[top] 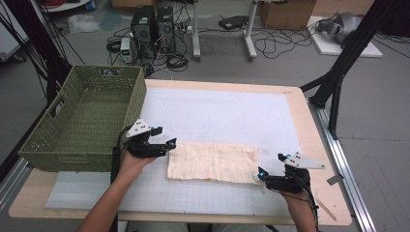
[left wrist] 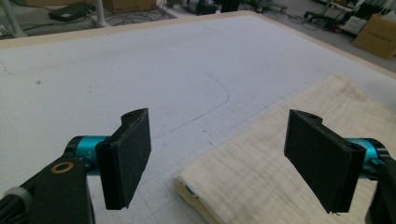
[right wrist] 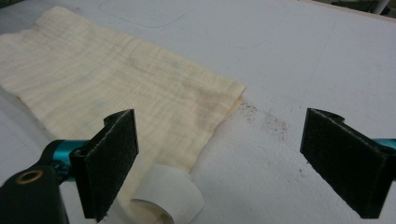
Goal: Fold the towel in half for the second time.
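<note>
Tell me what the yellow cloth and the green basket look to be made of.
Cloth: seemingly soft woven cotton, gauze-like; matte, with fine crinkled ribs and folded layers at its corner. Basket: woven strands, wicker or maybe plastic; olive green, dull, with an open lattice weave in its walls and cut-out handles.

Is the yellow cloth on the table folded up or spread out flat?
Folded. The pale yellow cloth lies flat as a rectangle, and in the left gripper view its near corner shows stacked layers.
</note>
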